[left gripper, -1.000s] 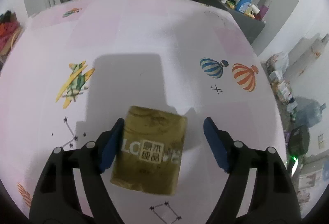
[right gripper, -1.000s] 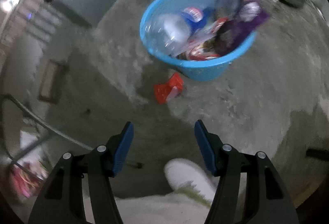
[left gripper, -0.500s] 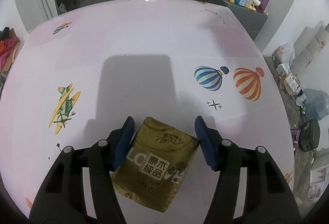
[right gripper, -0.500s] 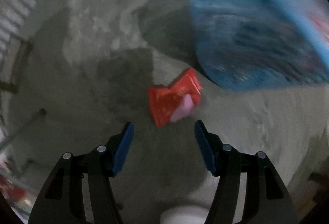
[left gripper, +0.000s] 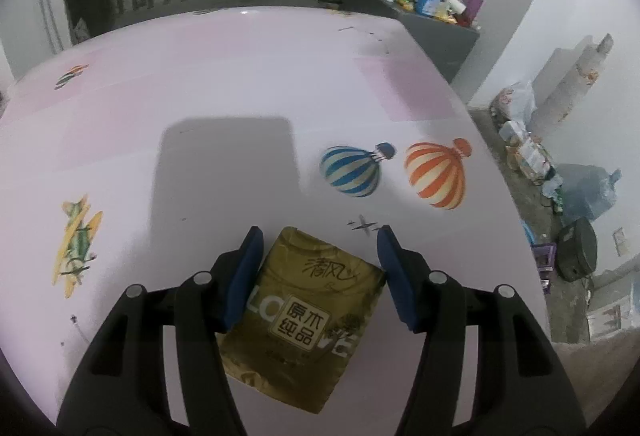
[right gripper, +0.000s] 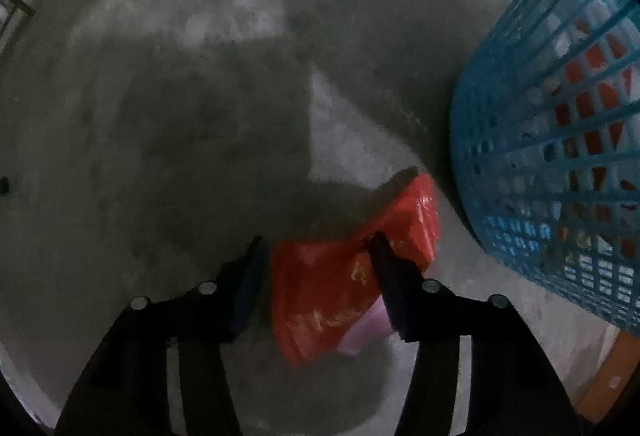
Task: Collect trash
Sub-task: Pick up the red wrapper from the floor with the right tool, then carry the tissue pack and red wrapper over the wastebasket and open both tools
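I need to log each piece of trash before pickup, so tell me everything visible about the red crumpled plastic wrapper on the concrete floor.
The red crumpled plastic wrapper is glossy and creased, with faint pale print and a pink-white patch at its lower right edge. It lies flat on the grey concrete floor, beside the blue plastic mesh basket, apart from it. The right gripper has been closing with the wrapper between its jaws; a firm pinch is not clear.

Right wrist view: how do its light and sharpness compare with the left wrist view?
Right wrist view: dim and soft, broad shadows over the concrete floor, the red wrapper smeared, the blue basket bowed by fisheye. Left wrist view: brighter and crisper, print on the gold packet legible, one boxy shadow on the pink table.
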Motion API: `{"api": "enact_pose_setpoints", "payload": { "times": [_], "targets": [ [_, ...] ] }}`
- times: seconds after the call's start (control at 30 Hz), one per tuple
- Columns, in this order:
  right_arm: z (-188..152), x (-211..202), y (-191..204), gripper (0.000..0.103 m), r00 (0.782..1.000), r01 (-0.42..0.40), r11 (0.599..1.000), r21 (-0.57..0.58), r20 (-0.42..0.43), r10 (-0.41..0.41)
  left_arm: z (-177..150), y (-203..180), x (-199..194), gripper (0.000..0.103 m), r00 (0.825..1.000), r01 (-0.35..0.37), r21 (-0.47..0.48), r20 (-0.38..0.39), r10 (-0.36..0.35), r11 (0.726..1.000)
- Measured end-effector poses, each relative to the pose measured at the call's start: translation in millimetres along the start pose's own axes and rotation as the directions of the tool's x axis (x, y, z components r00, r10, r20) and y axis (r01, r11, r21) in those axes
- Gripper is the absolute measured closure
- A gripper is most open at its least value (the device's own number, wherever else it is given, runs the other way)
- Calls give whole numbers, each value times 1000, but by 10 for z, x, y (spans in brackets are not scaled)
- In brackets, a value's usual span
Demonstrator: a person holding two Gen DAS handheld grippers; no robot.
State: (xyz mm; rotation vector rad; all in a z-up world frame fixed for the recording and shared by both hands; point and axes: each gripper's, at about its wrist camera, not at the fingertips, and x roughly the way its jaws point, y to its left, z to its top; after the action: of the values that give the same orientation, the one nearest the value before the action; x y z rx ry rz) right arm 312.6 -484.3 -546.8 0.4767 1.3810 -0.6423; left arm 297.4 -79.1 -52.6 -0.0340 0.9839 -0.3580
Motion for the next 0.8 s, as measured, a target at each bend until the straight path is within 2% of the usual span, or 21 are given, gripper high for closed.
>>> {"api": "enact_pose_setpoints", "payload": {
  "times": [0.1, 0.2, 0.23, 0.27, 0.37, 0.57, 0.7, 0.8],
  "targets": [
    [26, -6, -24, 76, 999, -43, 999, -1, -8, 43, -7, -27, 10, 48, 999, 33, 4, 7, -33, 999],
    [7, -27, -84, 81, 999, -43, 999, 23, -26, 44, -6, -37, 13, 48, 999, 42, -3, 9, -42, 999],
    [-6, -34, -102, 89, 999, -44, 999, 30, -29, 45, -9, -34, 8, 48, 999, 46, -8, 10, -46, 999],
    [-36, -55, -123, 92, 999, -38, 999, 25, -29, 38, -19, -34, -5, 48, 999, 48, -11, 11, -48, 999],
    [-139, -206, -132, 93, 1000, -27, 999, -29, -13, 26, -48, -26, -64, 48, 998, 62, -24, 20, -61, 998],
    [-479, -709, -258, 94, 997, -56, 993, -101, 45, 61, -85, -52, -232, 48, 995, 91, -38, 53, -89, 995],
    [-827, -1166, -599, 94, 989, -115, 990, -87, 79, 122, -90, -176, -366, 48, 992, 99, -7, 82, -98, 995],
    [-1116, -1509, -772, 94, 979, -155, 984, -83, 121, 164, -87, -360, -479, 48, 984, 138, 39, 104, -142, 990]
  ]
}}
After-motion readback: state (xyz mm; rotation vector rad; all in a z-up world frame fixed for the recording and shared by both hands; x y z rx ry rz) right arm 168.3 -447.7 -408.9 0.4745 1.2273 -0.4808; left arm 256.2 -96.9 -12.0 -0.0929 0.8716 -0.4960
